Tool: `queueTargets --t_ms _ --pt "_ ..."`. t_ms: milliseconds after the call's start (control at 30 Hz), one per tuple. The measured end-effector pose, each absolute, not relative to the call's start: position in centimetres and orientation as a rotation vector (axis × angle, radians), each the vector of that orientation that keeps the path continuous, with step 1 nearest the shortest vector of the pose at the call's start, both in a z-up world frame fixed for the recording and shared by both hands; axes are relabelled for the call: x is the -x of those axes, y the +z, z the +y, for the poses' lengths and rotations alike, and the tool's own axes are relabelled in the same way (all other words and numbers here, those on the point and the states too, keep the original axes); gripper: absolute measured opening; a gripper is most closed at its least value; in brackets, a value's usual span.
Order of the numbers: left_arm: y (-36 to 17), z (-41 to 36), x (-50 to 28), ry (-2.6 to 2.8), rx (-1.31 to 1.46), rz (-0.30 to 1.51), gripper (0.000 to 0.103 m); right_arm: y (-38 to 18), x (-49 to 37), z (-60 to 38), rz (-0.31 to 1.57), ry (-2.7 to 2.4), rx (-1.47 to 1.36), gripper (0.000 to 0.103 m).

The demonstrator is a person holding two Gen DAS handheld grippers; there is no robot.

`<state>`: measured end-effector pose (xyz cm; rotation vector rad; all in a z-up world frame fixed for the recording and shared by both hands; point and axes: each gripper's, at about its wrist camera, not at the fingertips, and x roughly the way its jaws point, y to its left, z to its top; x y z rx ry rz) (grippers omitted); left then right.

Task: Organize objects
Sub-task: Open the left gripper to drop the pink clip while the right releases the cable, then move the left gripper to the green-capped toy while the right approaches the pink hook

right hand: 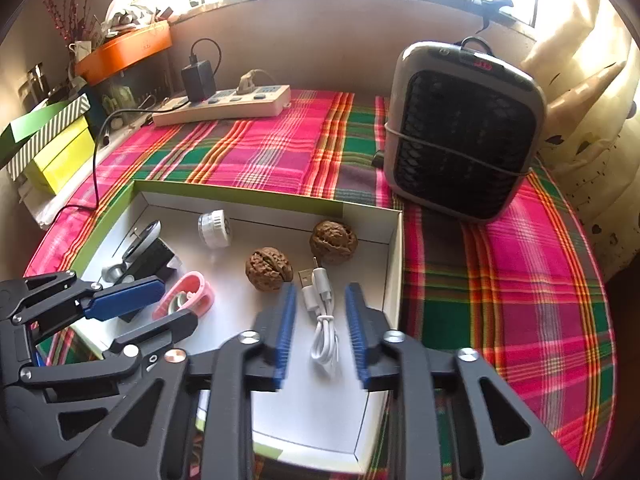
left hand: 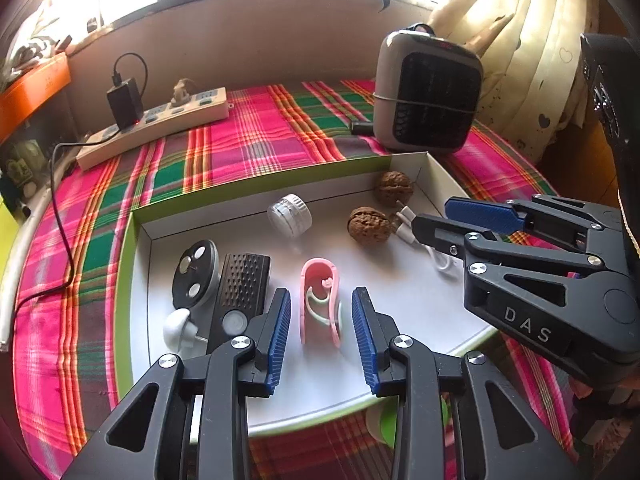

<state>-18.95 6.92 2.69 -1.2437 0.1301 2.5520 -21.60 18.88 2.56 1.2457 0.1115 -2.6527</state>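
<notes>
Disc: box's left end, beside remote.
Left tool: part open, clip lying loose between the pads.
Walnuts: mid-box.
Right tool: part open astride the cable, no pad pressing it.
Heater: on cloth, right.

We seem to be in a home, probably a living room: a plaid tablecloth, a small heater, a loaded power strip, patterned curtains and household clutter beneath a sunlit window.
</notes>
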Motion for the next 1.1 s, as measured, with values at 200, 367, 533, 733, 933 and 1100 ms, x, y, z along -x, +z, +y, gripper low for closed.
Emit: queueTargets --t_ms 200,367,533,733,933,1100 --pt "3.4 6.2 17.8 2.572 1.222 0.119 0.03 3.3 20.1 19.2 0.068 -2.664 -1.219 0.032" --pt "3.9 5.8 16.7 2.582 1.199 0.116 0.03 3.5 18.7 19.2 0.049 -2.675 -1.202 0.035" --pt "4.2 5.1 16.0 2.591 1.187 0.093 0.03 3.8 17.5 19.0 0.047 -2.681 -1.189 0.036" --pt "4.4 4.3 15.0 2.609 1.179 0.074 0.03 4.0 16.1 18.7 0.034 -2.679 -1.172 0.036" --pt "4.8 3.6 13.8 2.634 1.156 0.057 0.03 3.9 13.9 18.6 0.012 -2.682 -1.148 0.037" --pt "4.8 3.2 12.9 2.642 1.148 0.054 0.03 3.6 12.0 18.6 -0.01 -2.662 -1.144 0.043"
